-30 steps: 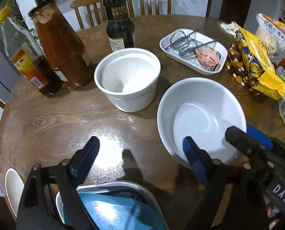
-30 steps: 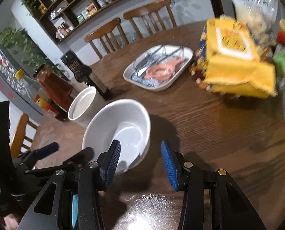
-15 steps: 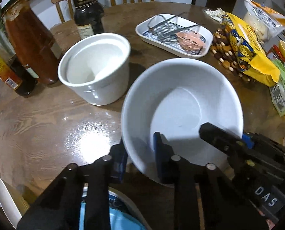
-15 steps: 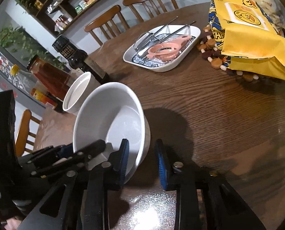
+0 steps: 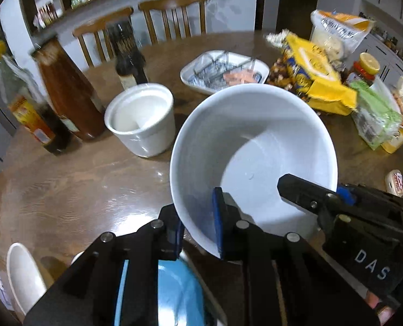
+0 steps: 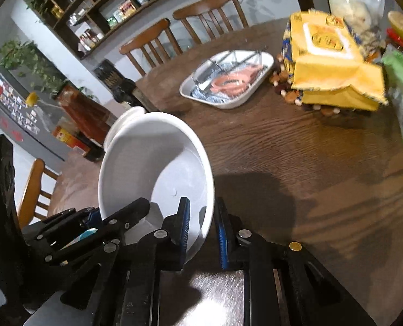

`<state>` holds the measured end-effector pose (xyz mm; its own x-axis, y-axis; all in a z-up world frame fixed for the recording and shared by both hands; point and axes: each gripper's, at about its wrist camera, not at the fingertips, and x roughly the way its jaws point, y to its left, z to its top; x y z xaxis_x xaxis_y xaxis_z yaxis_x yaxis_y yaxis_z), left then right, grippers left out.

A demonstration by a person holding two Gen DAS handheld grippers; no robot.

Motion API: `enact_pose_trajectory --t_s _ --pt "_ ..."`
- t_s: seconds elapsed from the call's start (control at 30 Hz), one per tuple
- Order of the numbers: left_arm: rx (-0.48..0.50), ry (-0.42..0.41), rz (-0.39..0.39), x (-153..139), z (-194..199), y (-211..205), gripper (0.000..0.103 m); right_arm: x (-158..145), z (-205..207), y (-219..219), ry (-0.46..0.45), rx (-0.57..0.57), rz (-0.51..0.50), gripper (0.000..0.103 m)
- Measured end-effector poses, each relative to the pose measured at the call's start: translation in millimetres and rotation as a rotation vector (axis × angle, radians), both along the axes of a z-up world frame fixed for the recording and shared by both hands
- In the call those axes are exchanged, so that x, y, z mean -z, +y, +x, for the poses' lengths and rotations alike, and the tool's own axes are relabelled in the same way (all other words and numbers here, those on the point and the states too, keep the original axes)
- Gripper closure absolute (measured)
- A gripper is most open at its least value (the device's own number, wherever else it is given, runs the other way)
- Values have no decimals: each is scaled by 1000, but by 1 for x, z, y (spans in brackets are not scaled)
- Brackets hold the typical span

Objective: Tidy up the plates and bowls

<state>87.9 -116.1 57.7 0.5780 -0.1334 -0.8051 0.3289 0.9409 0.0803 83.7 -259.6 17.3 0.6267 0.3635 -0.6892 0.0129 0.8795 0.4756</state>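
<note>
one white bowl [image 5: 253,146] is tilted above the wooden table [image 5: 73,190], its rim nipped on opposite sides. left gripper [image 5: 198,231] and right gripper [image 6: 202,231] each pinch the wall, one pad inside, one outside. white crock [image 5: 140,119] stands just beyond.

**Lighting and picture quality: indoor overhead light, motion blur at far side**

Illumination is moderate and warm. Overhead light leaves a bright glare patch on the wooden table [image 5: 65,190] just left of the left gripper [image 5: 198,228], and another directly in front of the right gripper [image 6: 201,228]. The white bowl [image 6: 158,168] casts a dark shadow on the table, right of the right gripper. The sauce bottles [image 5: 68,92] and yellow snack bag [image 5: 315,81] beyond the tongs are smeared by motion. Fisheye bending curves the chairs [image 6: 152,43]; corners are vignetted black.
</note>
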Motion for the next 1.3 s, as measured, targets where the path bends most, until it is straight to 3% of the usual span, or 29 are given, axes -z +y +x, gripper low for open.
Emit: enact_pose_trajectory --t_s 0.23,0.67,1.3 --pt "-23 -100 -3 -19 -35 27 83 -28 -32 19 -81 -28 -12 82" --pt "-120 -87 -45 -19 -64 91 79 -44 -63 83 -125 -147 -71 82" --pt "-265 -124 -89 -31 -89 177 79 -57 -77 175 -155 -325 -132 81"
